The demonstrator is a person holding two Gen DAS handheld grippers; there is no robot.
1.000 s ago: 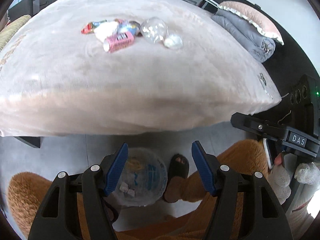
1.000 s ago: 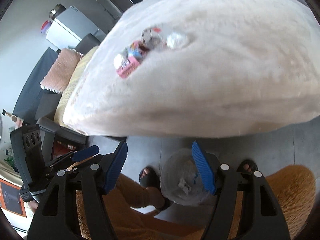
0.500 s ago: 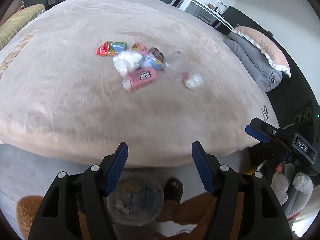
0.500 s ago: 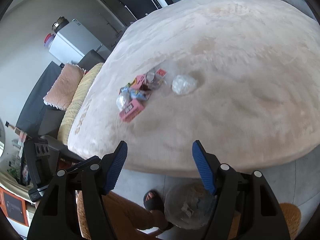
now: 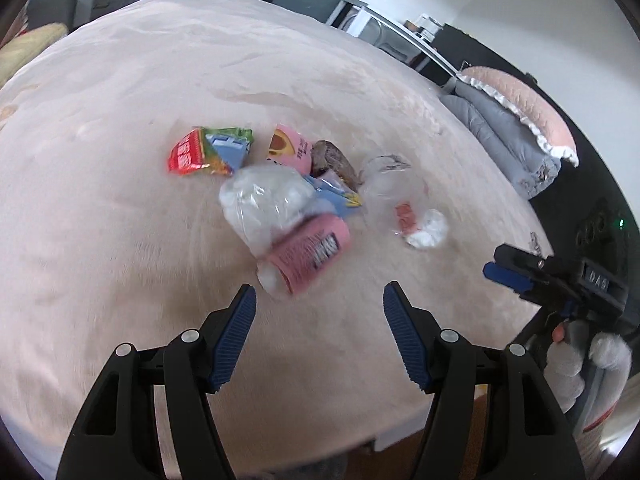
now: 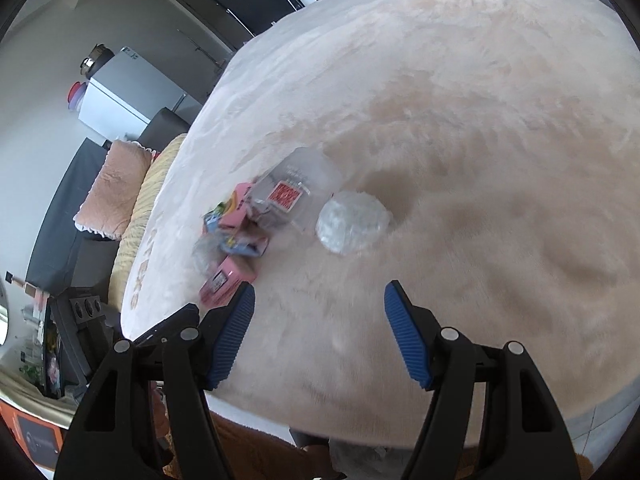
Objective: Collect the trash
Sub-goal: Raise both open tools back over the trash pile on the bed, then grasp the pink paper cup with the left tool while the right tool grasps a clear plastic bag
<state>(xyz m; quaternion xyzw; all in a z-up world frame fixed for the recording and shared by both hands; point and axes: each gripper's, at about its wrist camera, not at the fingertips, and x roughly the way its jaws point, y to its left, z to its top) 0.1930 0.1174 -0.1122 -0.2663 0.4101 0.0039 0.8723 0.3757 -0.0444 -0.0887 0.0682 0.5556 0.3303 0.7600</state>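
Jaws spread on left gripper [image 5: 319, 295] and right gripper [image 6: 319, 295], nothing between. Risk: pink carton [image 5: 310, 254] slipping, plastic wad [image 6: 353, 223] rolling across plush bed [image 5: 100, 160].

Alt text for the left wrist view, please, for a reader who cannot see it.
The left gripper hangs open and empty over a pale plush blanket, just short of a heap of trash: a pink can, a crumpled clear plastic bag and a red and green wrapper. The right gripper shows at the right edge.

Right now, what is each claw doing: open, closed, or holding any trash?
Left claw: open, holding nothing, above the pink blanket.
Right claw: open, holding nothing, above that blanket.
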